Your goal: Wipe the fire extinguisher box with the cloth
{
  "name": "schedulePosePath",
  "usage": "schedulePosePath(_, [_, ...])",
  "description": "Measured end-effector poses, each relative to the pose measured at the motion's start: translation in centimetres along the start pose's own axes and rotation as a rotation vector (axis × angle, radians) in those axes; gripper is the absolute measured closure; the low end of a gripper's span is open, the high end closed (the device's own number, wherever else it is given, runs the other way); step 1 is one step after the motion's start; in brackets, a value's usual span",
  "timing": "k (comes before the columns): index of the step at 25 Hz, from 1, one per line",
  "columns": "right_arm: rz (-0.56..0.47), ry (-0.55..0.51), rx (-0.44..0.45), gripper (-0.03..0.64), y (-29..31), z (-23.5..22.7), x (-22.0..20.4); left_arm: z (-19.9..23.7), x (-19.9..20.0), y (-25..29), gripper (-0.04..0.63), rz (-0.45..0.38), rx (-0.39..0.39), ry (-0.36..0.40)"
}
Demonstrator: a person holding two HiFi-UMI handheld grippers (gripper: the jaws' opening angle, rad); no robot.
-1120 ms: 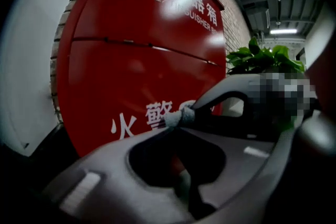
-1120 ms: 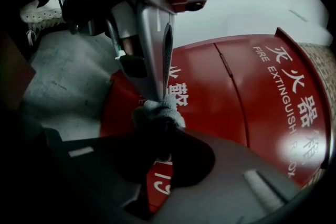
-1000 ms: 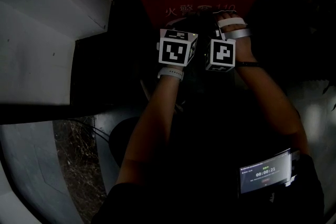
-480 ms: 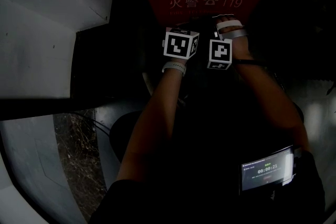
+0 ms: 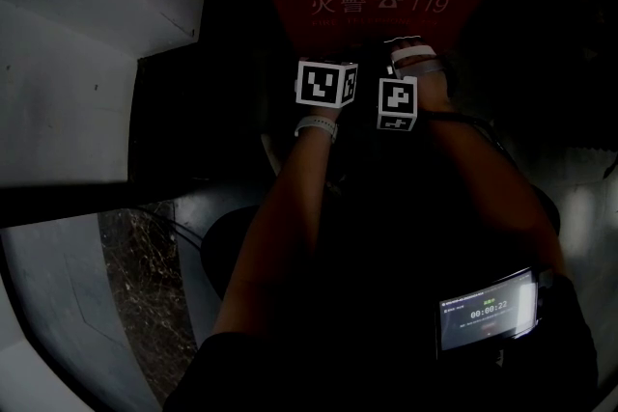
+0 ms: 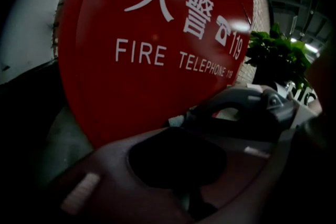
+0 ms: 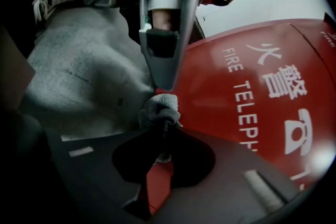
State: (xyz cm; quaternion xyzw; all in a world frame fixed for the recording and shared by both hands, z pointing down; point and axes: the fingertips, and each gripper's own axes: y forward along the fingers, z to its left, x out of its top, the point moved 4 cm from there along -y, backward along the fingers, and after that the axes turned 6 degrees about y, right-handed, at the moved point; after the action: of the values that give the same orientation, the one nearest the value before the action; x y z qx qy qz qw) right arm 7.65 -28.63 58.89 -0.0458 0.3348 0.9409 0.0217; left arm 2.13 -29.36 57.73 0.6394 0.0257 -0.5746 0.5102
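Wiping step looks to be in hand, w/ the cloth at the box's lower front; the right gripper (image 7: 161, 126) has its jaws pressed together on a small grey cloth (image 7: 159, 108), bunched into a wad just past the tips; the fire extinguisher box (image 7: 247, 97) fills the right of that view, red face w/ white lettering, and the cloth sits at the face's near edge, where red meets the grey floor (image 7: 84, 76); it appears to touch the red surface, tho contact can't be confirmed; the left gripper (image 6: 177, 134) has its jaws closed w/ nothing seen between them; in the right gripper view its closed tips point down at the wad, just beside it, maybe touching; the left gripper view looks straight at the box front, "FIRE TELEPHONE 119" readable, w/ the right gripper's body low at right and a potted plant (image 6: 278, 55) beyond; the head view is dark, showing both marker cubes side by side just below the 119 line on the box

Next move, as a judgement: press the wad flat onto the red face and sweep it across; the wad is small vs. the face, so it prob. calls for many overlapping strokes; grip must hold firm so the cloth doesn't drag out of the jaws; the left gripper needs to stand clear of the stroke path, or else steady the cloth
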Motion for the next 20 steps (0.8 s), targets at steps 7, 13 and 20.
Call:
schedulePosePath(7, [-0.003, -0.046, 0.024, 0.578, 1.6, 2.1, -0.6, 0.3, 0.2, -0.1, 0.595, 0.001, 0.020, -0.006])
schedulePosePath(13, [-0.017, -0.009, 0.011, 0.575, 0.6, 1.8, -0.4, -0.4, 2.3, -1.6, 0.595, -0.057, 0.033, 0.034])
schedulePosePath(20, [-0.022, 0.046, -0.075, 0.575, -3.2, -0.7, -0.6, -2.3, 6.0, -5.4, 0.595, -0.165, 0.049, 0.104])
